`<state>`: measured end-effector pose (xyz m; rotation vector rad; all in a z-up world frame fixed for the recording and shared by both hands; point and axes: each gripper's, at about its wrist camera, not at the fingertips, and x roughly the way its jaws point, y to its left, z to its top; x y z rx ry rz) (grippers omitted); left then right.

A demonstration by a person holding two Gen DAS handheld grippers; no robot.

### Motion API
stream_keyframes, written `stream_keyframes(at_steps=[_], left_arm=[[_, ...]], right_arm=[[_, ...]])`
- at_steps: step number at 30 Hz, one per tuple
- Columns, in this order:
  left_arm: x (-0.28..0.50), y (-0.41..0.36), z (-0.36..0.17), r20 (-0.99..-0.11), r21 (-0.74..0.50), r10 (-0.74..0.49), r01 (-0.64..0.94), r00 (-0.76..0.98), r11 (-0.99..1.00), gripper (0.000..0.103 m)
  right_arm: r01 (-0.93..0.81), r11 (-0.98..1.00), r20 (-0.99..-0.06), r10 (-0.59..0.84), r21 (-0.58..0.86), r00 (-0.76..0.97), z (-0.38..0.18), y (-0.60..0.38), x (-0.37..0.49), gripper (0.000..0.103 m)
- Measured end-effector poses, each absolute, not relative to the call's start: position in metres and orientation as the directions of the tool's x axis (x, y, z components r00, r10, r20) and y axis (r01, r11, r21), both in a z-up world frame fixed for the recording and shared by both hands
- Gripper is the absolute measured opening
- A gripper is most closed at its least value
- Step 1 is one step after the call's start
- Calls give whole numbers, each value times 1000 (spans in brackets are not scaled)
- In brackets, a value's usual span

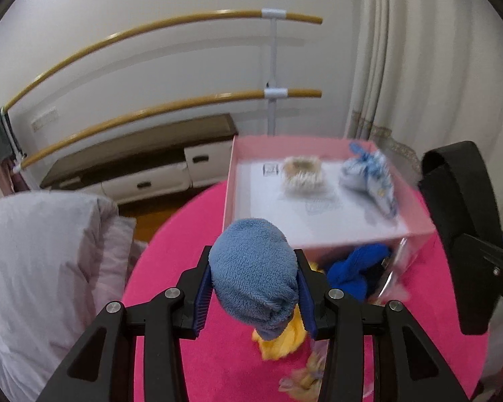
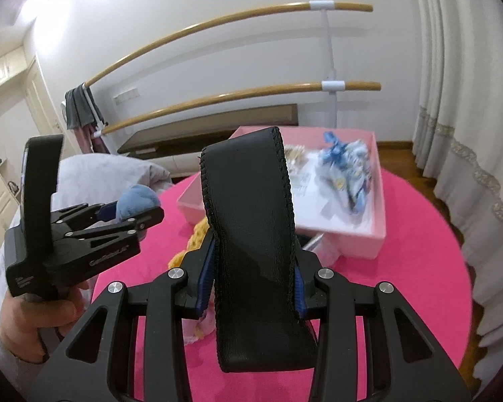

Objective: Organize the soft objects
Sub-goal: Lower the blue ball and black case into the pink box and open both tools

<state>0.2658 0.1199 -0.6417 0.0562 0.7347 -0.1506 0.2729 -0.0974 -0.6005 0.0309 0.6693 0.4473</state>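
1. Here, in the left wrist view, the left gripper (image 1: 254,296) has its jaws closed on a rolled blue fleece cloth (image 1: 254,276) at lower centre; the roll's long axis runs up the frame, its rounded end pointing toward the shallow pink cardboard box (image 1: 229,181), its lower end narrowing between the blue pads.
2. In the right wrist view the same left gripper (image 2: 130,216) sits at middle left, and only the cloth's rounded tip (image 2: 137,201) shows.
3. The right gripper (image 2: 251,283) has its jaws clamped on a wide black leather strap (image 2: 251,234), which stands upright through the frame's centre, its long axis vertical and its top bent slightly right.
4. The box (image 2: 379,181) lies in the upper centre of both views on the round table with a bright pink cover (image 2: 419,268).
5. Inside it lie a beige fuzzy item (image 1: 301,172) and a blue-and-white patterned fabric bundle (image 1: 369,177), both blurred.
6. Under the box's near edge, a royal-blue plush piece (image 1: 352,271) and a yellow fluffy piece (image 1: 285,338) are partly hidden; their shapes are hard to make out.
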Motion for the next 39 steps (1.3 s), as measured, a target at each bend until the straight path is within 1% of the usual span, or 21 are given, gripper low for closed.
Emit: stream_keyframes(at_steps=[5, 10, 19, 30, 39], left_arm=[[278, 110, -604, -647, -4, -123, 158, 753, 987, 43], [288, 103, -580, -637, -7, -130, 163, 760, 987, 43], [320, 90, -552, -657, -5, -121, 156, 744, 988, 43], [383, 85, -533, -718, -35, -132, 153, 683, 988, 43], [447, 72, -554, -796, -41, -123, 150, 593, 988, 43]], right_arm=[[-371, 908, -578, 412, 194, 704, -573, -105, 300, 35], [-355, 908, -576, 415, 220, 704, -555, -105, 327, 35], [-363, 900, -641, 429, 241, 636, -538, -88, 373, 35], [-338, 906, -713, 412, 255, 568, -535, -76, 425, 35], [-298, 912, -771, 400, 282, 495, -569, -70, 455, 35]])
